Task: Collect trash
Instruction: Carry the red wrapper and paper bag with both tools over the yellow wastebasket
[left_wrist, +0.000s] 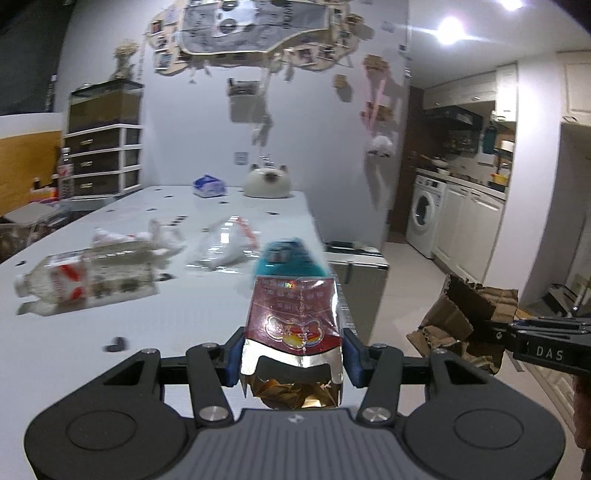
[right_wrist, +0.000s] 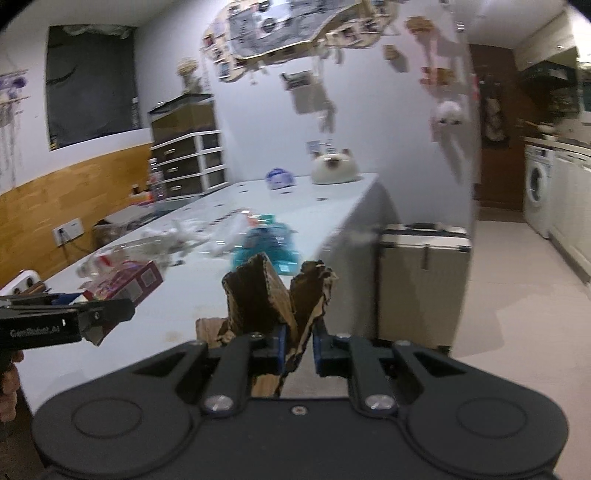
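Left gripper (left_wrist: 293, 360): clenched on a red carton (left_wrist: 293, 317), blue pads pressed to both its sides, torn foil end hanging toward the camera. Carton held above the near part of the white table (left_wrist: 159, 325), seen from the right wrist as a red box (right_wrist: 125, 282) past the left tongs (right_wrist: 99, 317).

Right gripper (right_wrist: 297, 345): clamped on torn brown cardboard (right_wrist: 280, 295), crumpled flaps sticking up between the fingers. In the left wrist view, same cardboard (left_wrist: 461, 317) off the table's right edge, over the pale floor, near the carton but apart from it.

Left on the table: a clear plastic bottle (left_wrist: 85, 277) lying on its side with a red-and-white label; crumpled white paper (left_wrist: 155, 236) just behind it; a clear plastic wrapper (left_wrist: 229, 243) beside that; a teal item (left_wrist: 288, 260), blurred, right behind the carton. Farther back, a blue-and-white packet (left_wrist: 208, 186) and a cat-shaped white holder (left_wrist: 267, 181) near the wall.

Beside the table's far right, a silver case (right_wrist: 424, 280) standing on the floor. Washing machine (left_wrist: 424, 210) in the kitchen beyond. Both views smeared by motion blur.
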